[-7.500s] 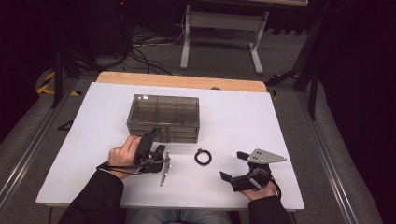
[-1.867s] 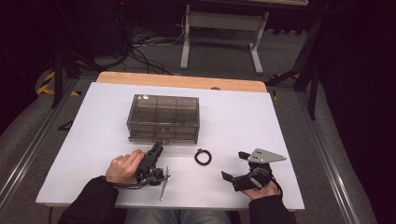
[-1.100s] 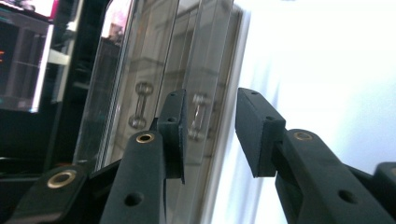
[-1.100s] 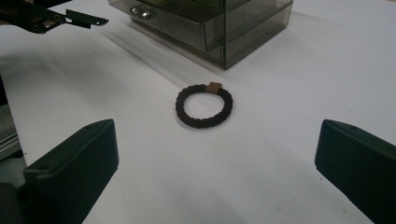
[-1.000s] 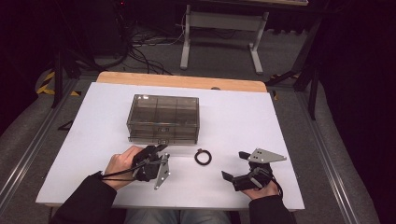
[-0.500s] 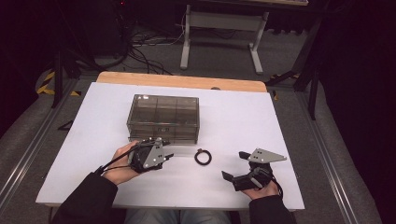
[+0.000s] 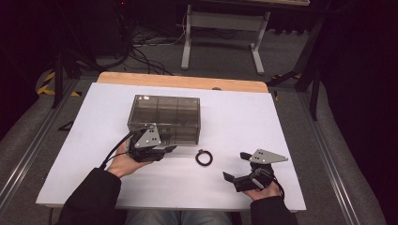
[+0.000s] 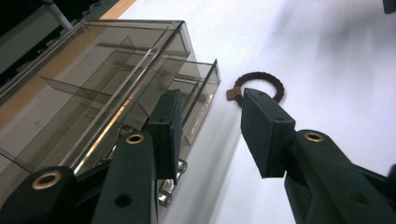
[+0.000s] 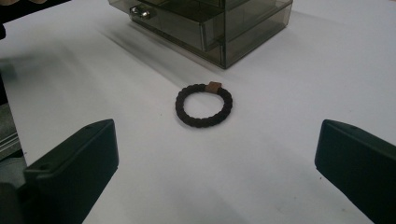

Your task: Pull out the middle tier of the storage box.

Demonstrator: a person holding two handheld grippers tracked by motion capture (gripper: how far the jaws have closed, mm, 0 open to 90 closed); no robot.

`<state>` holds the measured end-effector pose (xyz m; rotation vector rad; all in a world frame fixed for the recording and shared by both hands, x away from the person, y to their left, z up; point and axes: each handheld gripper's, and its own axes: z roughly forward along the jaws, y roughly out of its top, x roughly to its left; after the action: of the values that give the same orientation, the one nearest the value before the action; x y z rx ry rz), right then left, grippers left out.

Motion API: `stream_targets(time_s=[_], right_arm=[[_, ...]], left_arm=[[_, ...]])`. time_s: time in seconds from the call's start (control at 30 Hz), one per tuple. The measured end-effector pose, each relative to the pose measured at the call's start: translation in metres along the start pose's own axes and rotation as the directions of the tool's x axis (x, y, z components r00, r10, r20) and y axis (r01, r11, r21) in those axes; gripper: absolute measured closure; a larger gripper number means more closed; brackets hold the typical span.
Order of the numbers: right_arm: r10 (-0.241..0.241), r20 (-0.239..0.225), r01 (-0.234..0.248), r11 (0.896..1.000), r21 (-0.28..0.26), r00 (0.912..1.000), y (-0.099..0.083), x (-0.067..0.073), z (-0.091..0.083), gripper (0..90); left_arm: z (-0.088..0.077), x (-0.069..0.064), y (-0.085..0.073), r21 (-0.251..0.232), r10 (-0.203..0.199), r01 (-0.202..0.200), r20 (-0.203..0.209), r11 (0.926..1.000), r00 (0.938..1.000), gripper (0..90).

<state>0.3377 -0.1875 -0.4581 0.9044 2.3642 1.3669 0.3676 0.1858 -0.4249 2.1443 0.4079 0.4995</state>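
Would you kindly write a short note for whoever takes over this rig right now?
Left gripper: jaws part open and have just been opening a little, nothing between them, at the front of the drawer box by its metal knob.
Right gripper: jaws wide open, empty, resting near the table's front edge, aimed at the hair tie.
Things: the box's lower drawer stands pulled out a little; the hair tie lies flat on the table, in front of the box and clear of it.
Done: drawer started open.
Left, probably: open the drawer fully, put the hair tie inside, close it.
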Motion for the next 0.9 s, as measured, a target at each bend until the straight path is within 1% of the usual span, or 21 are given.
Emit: stream_targets(time_s=[0.07,0.2,0.23,0.27,0.3,0.47,0.9], right_arm=[[0.000,0.000,0.000,1.000,0.000,1.0000,0.000,0.000,0.000,0.2],[0.000,0.000,0.000,1.000,0.000,1.0000,0.000,0.000,0.000,0.2],[0.000,0.000,0.000,1.000,0.000,1.0000,0.000,0.000,0.000,0.2],[0.000,-0.001,0.000,1.000,0.001,1.0000,0.000,0.000,0.000,0.2],[0.000,-0.001,0.000,1.000,0.001,1.0000,0.000,0.000,0.000,0.2],[-0.001,-0.002,0.001,1.000,0.002,1.0000,0.000,0.000,0.000,0.2],[-0.002,-0.001,0.002,1.000,0.003,1.0000,0.000,0.000,0.000,0.2]], left_arm=[[0.003,0.004,-0.002,0.002,-0.009,0.009,0.001,1.0000,1.0000,58.7],[0.007,0.005,-0.003,-0.001,-0.005,0.005,-0.005,1.0000,1.0000,58.5],[0.011,0.006,-0.004,-0.005,-0.011,0.011,0.000,0.9999,0.9999,58.5],[0.012,0.007,-0.004,-0.005,-0.008,0.008,-0.001,1.0000,1.0000,58.5],[0.014,0.007,-0.004,-0.008,-0.016,0.016,0.002,0.9998,0.9999,58.6],[0.020,0.011,-0.006,-0.007,-0.024,0.024,0.008,0.9997,0.9997,59.5],[0.031,0.019,-0.015,0.039,-0.046,0.045,0.016,0.9982,0.9988,61.5]])
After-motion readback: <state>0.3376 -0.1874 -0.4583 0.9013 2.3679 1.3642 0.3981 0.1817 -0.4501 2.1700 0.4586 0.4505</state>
